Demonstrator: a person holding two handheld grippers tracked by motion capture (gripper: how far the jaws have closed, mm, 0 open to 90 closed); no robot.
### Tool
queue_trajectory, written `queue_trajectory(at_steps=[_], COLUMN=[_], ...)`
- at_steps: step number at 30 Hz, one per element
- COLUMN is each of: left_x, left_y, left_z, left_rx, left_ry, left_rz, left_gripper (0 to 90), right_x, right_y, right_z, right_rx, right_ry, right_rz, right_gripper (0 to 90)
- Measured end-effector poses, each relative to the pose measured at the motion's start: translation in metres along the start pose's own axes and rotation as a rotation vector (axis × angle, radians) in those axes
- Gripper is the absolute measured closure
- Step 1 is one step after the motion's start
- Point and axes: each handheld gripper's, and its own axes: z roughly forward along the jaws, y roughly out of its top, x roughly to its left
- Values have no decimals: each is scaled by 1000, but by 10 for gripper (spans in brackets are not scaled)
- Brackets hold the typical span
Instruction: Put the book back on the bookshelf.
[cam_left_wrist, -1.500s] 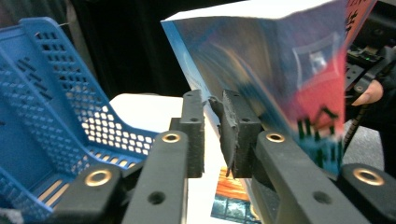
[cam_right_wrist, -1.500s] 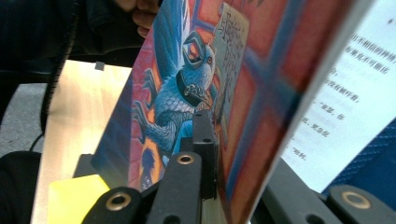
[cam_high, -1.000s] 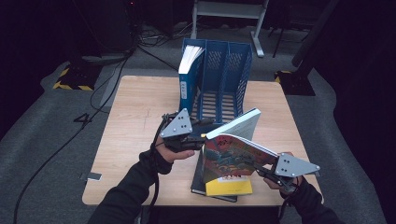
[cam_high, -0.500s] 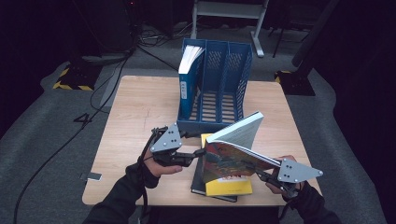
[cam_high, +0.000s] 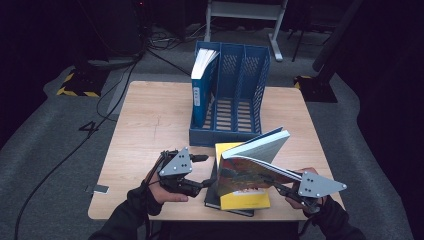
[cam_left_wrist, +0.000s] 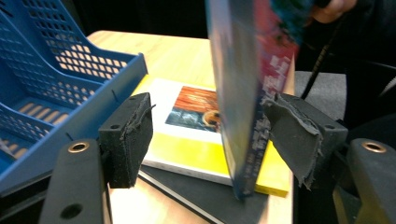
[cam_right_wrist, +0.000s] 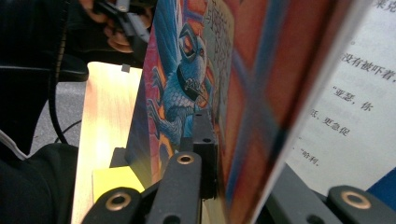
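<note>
Btwn left gripper (cam_left_wrist: 210, 140) jaws: book (cam_left_wrist: 247, 93) edge.

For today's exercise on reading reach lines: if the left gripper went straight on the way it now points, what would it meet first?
Most likely the lifted colourful paperback book: its lower edge already hangs between the open left gripper fingers, over the flat yellow book. Depth is unclear, so this is a judgement.
</note>
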Motion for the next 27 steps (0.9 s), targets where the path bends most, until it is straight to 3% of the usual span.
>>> queue_trajectory(at_steps=[5,13,17,20,27], left_x=[-7,-1,2,3,2], left_y=[4,25,38,44,51], left_z=[19,50,53,54,54], left_rx=[-33,-103,-162,-178,-202], left_ry=[-16,-64,-75,-76,-54], left_rz=[5,27,46,54,115], left_gripper=[339,479,541,551,690], right_x=[-1,-2,-3,-4,-11], right_y=[0,-1,-2,-4,-9], right_z=[2,2,2,1,-4], right_rx=[-3,-6,3,8,26], right_ry=[-9,-8,-13,-32,-108], right_rz=[4,7,5,9,37], right_gripper=[863,859,833,806,700])
